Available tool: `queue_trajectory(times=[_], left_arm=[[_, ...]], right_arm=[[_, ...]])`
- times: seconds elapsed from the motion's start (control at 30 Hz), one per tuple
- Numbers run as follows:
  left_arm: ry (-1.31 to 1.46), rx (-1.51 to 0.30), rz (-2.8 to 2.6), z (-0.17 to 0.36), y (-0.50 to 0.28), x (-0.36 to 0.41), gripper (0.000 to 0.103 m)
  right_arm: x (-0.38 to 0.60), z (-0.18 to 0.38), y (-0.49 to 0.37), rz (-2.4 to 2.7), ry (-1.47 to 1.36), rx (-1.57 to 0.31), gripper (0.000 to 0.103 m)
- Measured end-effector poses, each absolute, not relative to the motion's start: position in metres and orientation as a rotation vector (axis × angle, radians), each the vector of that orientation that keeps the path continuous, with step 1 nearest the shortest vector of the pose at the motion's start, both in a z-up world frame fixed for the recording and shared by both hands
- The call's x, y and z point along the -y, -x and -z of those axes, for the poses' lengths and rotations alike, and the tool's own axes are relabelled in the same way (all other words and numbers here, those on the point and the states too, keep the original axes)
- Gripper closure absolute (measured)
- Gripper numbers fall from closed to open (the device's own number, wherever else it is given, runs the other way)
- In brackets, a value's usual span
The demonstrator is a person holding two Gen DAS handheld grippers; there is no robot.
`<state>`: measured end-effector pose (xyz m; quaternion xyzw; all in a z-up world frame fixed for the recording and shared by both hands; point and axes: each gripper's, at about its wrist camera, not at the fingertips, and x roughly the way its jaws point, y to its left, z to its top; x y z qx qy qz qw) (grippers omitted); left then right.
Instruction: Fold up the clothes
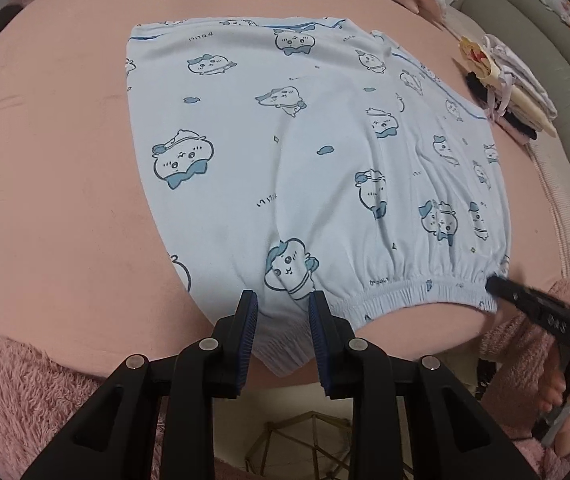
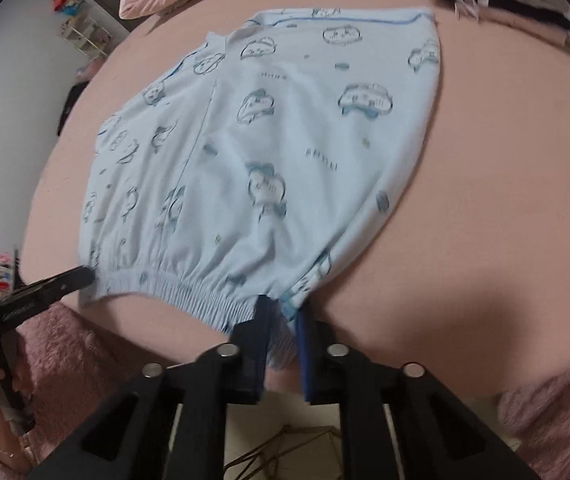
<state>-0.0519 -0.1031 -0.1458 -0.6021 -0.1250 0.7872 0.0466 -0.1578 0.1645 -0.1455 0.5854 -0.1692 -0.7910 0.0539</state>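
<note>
A pink bed (image 1: 45, 160) fills both wrist views, with pale blue printed shorts (image 1: 285, 152) spread flat on it and their elastic waistband (image 1: 425, 288) lying along the near edge. My left claw (image 1: 281, 298) stands spread, astride one waistband corner. My right claw (image 2: 283, 316) is narrowed about the other corner, but blur keeps me from telling whether it bites.

If only one corner is truly held, I judge a lift would skew the cloth and bunch the waistband. That end already droops over the bed's edge and could slide onto the fluffy blanket (image 1: 25, 392) below.

Bare sheet lies open to the left and beyond the hem. On the right, a pile of folded clothes (image 1: 513, 92) sits near the shorts, so there is little room that way.
</note>
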Motion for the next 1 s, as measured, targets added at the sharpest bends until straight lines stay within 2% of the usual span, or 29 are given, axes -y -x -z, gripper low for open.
queue_trajectory(times=[0.3, 0.53, 0.67, 0.7, 0.83, 0.93, 1.0], left_arm=[[1.79, 0.491, -2.403, 0.14, 0.054, 0.123, 0.079], [1.79, 0.566, -2.341, 0.148, 0.045, 0.124, 0.079], [1.669, 0.604, -2.298, 0.138, 0.055, 0.125, 0.079], [1.642, 0.607, -2.294, 0.135, 0.062, 0.123, 0.079], [1.581, 0.596, -2.273, 0.135, 0.098, 0.108, 0.079], [1.595, 0.57, -2.196, 0.144, 0.128, 0.086, 0.079], [1.622, 0.508, -2.141, 0.149, 0.138, 0.067, 0.079]], right_arm=[[-0.091, 0.085, 0.252, 2.386, -1.569, 0.364, 0.099], [-0.052, 0.105, 0.248, 2.268, -1.581, 0.363, 0.099], [-0.029, 0.116, 0.246, 2.201, -1.585, 0.362, 0.099], [-0.032, 0.112, 0.242, 2.211, -1.562, 0.385, 0.099], [-0.075, 0.089, 0.217, 2.376, -1.481, 0.523, 0.082], [-0.095, 0.11, 0.212, 2.456, -1.613, 0.495, 0.082], [-0.107, 0.127, 0.206, 2.424, -1.653, 0.571, 0.082]])
